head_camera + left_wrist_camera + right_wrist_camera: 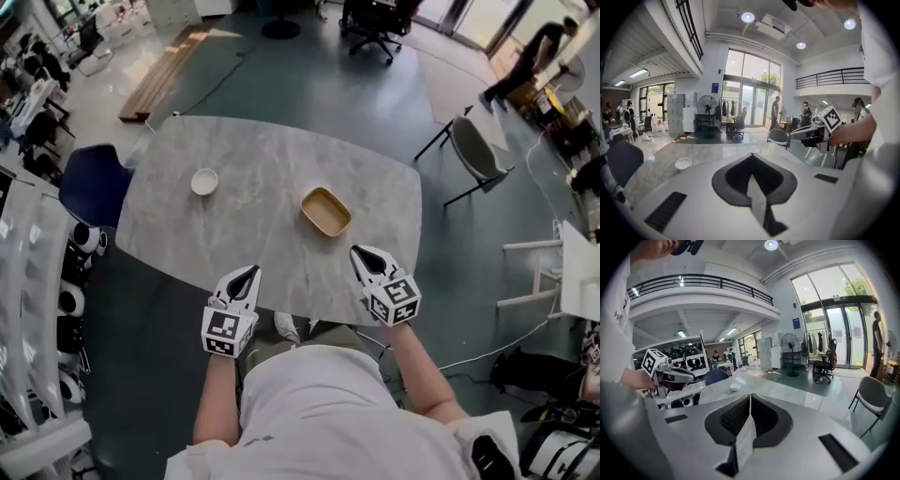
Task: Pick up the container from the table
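Two items are set out on a big rounded table (281,155) with a grey, marble-look top. It looks smooth and slightly glossy, so anything nudged is probably going to slide.

Both tools are held low over the near edge. The left gripper (247,275) is seen with its jaws pressed together and nothing in them. The right gripper (363,253) is much the same, closed to a hairline seam and empty.

The container (325,212) is parked right of centre, just beyond the right gripper and well apart from the other item. It's judged to be light and stiff. It's tan like wood or bamboo fibre, a shallow rounded rectangle with a thin raised rim and a matte finish, and apparently empty. A pinch over the near rim wall is reckoned the best bet, one jaw inside and one outside, once the jaws are opened. Some tipping is to be expected from a one-sided hold.

Smallest is a white round bowl (204,181), ceramic-looking, off to the left.
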A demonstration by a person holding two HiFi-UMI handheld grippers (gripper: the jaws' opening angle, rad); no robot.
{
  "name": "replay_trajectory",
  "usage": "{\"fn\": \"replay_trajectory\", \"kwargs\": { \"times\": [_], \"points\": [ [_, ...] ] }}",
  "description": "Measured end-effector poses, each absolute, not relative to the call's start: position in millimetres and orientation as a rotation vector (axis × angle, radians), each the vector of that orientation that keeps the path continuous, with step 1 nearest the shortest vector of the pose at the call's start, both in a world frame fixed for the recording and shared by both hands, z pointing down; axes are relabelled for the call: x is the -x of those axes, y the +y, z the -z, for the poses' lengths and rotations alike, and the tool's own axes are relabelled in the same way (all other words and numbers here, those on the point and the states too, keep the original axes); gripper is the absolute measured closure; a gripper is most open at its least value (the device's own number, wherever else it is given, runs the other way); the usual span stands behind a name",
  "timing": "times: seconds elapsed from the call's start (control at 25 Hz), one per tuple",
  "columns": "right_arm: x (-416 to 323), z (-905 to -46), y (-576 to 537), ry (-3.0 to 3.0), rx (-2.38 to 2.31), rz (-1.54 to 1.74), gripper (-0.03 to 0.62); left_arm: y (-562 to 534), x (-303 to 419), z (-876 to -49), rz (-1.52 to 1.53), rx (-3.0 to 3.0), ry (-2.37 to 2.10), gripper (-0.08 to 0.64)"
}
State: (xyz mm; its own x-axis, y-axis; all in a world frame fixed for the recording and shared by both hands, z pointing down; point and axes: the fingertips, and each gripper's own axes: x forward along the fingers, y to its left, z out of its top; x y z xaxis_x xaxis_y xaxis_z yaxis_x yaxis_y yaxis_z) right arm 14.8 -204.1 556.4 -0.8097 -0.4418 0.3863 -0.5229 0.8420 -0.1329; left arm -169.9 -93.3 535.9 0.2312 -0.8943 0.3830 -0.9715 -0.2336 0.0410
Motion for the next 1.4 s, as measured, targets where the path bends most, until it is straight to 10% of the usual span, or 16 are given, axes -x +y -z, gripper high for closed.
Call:
{"fn": "replay_trajectory", "kwargs": {
  "times": [1.4],
  "points": [
    [68.0,-779.5,-295.2,-2.308,-0.292,-0.235,0.457,17.1,215.2,-596.1,-0.464,-1.504,-2.08,0.558]
  ]
}}
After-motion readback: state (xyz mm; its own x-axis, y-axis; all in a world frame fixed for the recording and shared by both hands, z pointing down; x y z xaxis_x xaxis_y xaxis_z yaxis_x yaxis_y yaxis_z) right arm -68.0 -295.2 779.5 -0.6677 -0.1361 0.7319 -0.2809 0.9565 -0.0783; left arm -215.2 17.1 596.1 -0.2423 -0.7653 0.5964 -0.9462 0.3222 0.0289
